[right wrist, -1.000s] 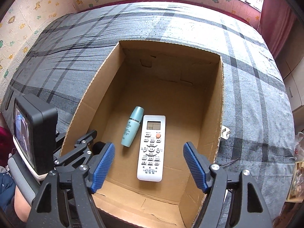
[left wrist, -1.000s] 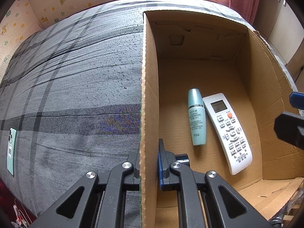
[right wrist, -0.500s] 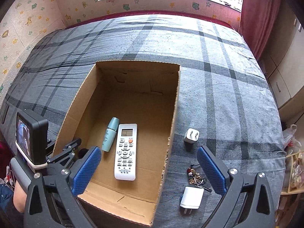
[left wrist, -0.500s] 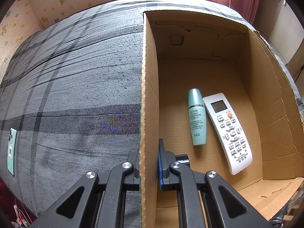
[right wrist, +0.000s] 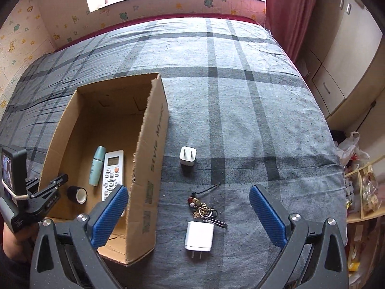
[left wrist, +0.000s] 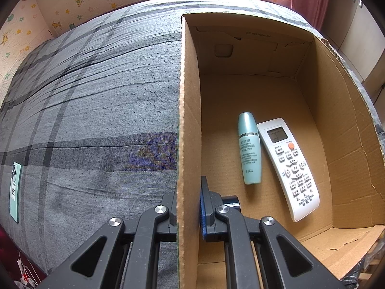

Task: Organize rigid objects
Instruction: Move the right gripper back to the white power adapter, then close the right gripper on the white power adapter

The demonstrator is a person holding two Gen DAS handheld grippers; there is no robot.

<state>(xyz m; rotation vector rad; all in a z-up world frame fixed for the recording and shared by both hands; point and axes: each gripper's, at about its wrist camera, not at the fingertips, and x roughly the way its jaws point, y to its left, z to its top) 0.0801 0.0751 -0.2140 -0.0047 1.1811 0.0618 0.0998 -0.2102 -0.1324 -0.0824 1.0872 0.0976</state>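
Observation:
An open cardboard box (right wrist: 154, 144) sits on the grey plaid bed. Inside lie a teal bottle (left wrist: 249, 149), a white remote (left wrist: 288, 166) and a black tape roll (right wrist: 76, 193). My left gripper (left wrist: 189, 207) is shut on the box's left wall (left wrist: 189, 120). My right gripper (right wrist: 187, 209) is open and empty above the bed, right of the box. Below it lie a large white charger (right wrist: 199, 237), a keychain (right wrist: 203, 208) and a small white plug adapter (right wrist: 188, 156).
A green phone (left wrist: 15, 189) lies on the bed far left of the box. Cabinets and a curtain stand beyond the bed's right edge (right wrist: 336, 168), with cluttered shelves (right wrist: 363, 187) lower right.
My right gripper has swung right, from over the box to over the bed beside it, bringing the chargers and keychain into view. My left gripper still clamps the box wall.

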